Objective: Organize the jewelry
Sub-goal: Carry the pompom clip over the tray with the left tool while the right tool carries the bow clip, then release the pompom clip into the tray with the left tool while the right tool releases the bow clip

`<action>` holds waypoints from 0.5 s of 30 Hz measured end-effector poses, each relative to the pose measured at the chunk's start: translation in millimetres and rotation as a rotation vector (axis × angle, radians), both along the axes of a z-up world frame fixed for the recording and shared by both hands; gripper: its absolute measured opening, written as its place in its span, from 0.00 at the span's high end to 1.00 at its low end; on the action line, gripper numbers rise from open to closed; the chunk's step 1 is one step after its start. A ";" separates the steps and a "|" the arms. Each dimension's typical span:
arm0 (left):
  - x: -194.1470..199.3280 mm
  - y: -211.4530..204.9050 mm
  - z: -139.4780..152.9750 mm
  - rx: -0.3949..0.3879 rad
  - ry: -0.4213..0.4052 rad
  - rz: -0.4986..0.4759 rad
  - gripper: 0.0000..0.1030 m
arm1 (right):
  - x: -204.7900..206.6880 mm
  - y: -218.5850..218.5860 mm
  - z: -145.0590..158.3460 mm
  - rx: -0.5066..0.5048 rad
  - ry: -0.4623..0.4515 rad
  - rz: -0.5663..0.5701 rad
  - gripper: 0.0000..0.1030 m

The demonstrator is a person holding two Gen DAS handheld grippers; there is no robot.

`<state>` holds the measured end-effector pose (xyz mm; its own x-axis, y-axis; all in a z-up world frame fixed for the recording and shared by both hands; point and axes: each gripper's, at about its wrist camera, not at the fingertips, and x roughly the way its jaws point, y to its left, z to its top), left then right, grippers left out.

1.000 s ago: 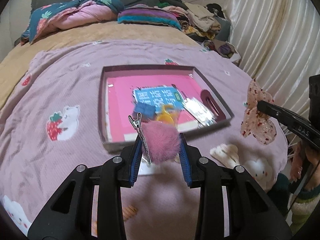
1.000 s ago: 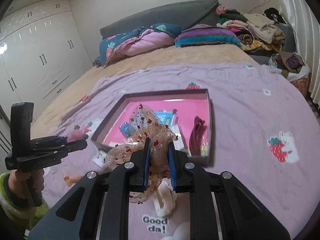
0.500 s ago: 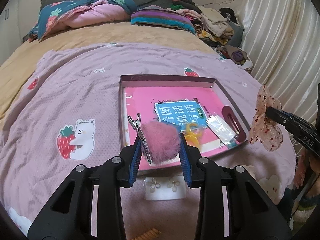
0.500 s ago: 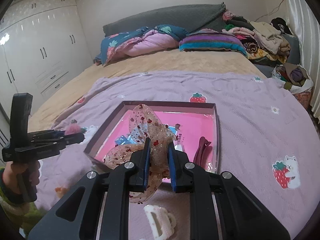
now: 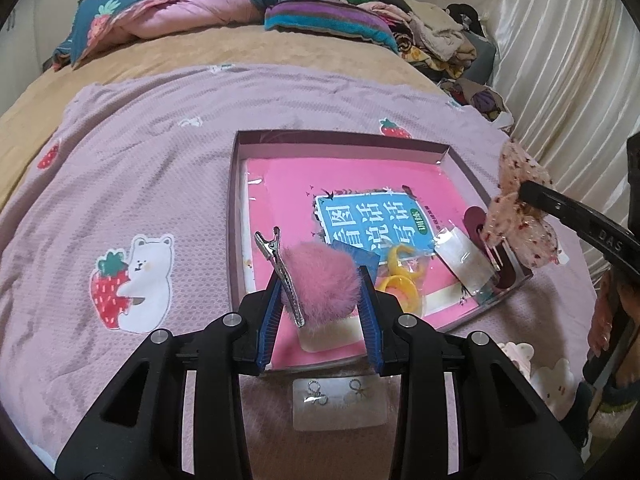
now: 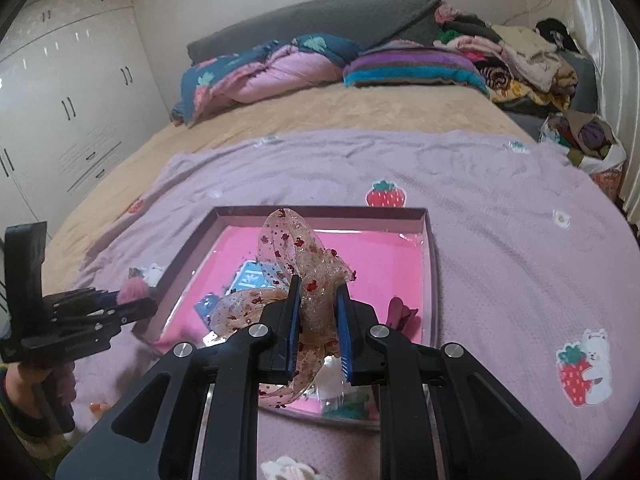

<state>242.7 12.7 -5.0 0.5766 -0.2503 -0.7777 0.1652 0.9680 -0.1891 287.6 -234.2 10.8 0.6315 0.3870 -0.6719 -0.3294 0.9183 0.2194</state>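
A shallow box (image 5: pixel 236 208) with a pink book inside lies on the lilac blanket. My left gripper (image 5: pixel 320 280) is shut on a pink pom-pom hair clip (image 5: pixel 316 280) with a metal alligator clip, hanging over the box's near edge. My right gripper (image 6: pixel 318 312) is shut on a sheer bow with red specks (image 6: pixel 296 256), held above the box (image 6: pixel 430 264); the same bow (image 5: pixel 520 220) shows at the right of the left wrist view. Inside the box lie a yellow ring toy (image 5: pixel 400 284), a clear packet (image 5: pixel 464 264) and a dark red clip (image 6: pixel 402 316).
A card of earrings (image 5: pixel 340 404) and a white claw clip (image 5: pixel 516 354) lie on the blanket (image 5: pixel 120 160) in front of the box. Folded quilts and a striped pillow (image 6: pixel 412 68) sit at the bed's head. Piled clothes and a curtain stand to the right, a wardrobe (image 6: pixel 60 92) to the left.
Both grippers have moved forward and a little down, from short of the box to over it. Each still holds its item.
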 end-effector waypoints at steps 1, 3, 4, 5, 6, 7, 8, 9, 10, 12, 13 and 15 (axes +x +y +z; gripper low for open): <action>0.9 -0.6 -2.1 0.003 0.002 -0.002 0.74 | 1.2 1.9 -3.2 -0.002 0.006 0.002 0.85; 2.2 -1.5 -4.9 0.006 0.008 -0.004 0.74 | 1.1 5.5 -9.3 -0.008 0.015 0.006 0.85; 2.8 -2.0 -6.2 0.007 0.010 -0.005 0.74 | 0.7 6.9 -12.9 -0.007 0.021 0.008 0.85; 3.7 -2.0 -7.7 0.009 0.013 -0.004 0.74 | -0.4 8.0 -16.2 -0.005 0.027 0.009 0.85; 4.9 -2.3 -8.4 0.009 0.015 -0.004 0.74 | -1.3 8.9 -18.1 -0.006 0.030 0.008 0.85; 5.6 -2.0 -9.2 0.009 0.017 -0.004 0.74 | -2.5 10.0 -21.2 -0.009 0.034 0.007 0.85; 6.3 -1.7 -9.8 0.009 0.018 -0.003 0.74 | -3.8 11.1 -24.2 -0.013 0.038 0.007 0.85; 7.2 -2.0 -10.0 0.008 0.018 -0.004 0.74 | -4.9 12.0 -26.4 -0.016 0.040 0.007 0.85; 7.8 -2.2 -10.3 0.008 0.018 -0.004 0.74 | -6.1 12.8 -28.7 -0.021 0.041 0.006 0.85; 8.6 -1.8 -10.5 0.005 0.018 -0.002 0.74 | -8.7 14.7 -34.3 -0.037 0.045 0.004 0.85; 9.2 -1.9 -11.1 0.005 0.020 -0.001 0.74 | -9.8 15.0 -37.0 -0.043 0.047 0.001 0.84; 9.4 -1.5 -11.5 0.005 0.021 -0.001 0.74 | -10.6 13.8 -40.9 -0.045 0.053 -0.007 0.83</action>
